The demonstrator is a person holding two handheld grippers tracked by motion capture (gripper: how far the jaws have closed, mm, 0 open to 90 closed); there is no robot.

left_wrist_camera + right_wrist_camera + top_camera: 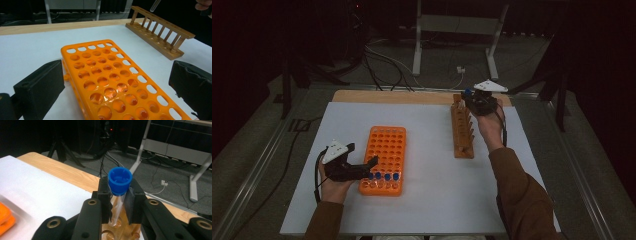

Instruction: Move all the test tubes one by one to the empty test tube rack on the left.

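An orange tube rack (387, 145) lies left of centre on the white mat, with several blue-capped tubes (383, 176) in its near row. My left gripper (363, 153) rests open at the rack's near left corner. In the left gripper view its jaws (117, 80) straddle the orange rack (112, 82) without touching it. A wooden tube rack (462, 132) stands at the right. Above its far end, my right gripper (473, 99) is shut on a clear tube with a blue cap (120, 180). The tube hangs upright between the right gripper's pads (119, 198), above the wooden rack (120, 232).
The white mat (427, 200) covers a wooden table whose far edge (387, 96) shows. Beyond it on the floor are cables (387, 65) and a metal stand (452, 25). In the left gripper view the wooden rack (160, 35) stands at the far right.
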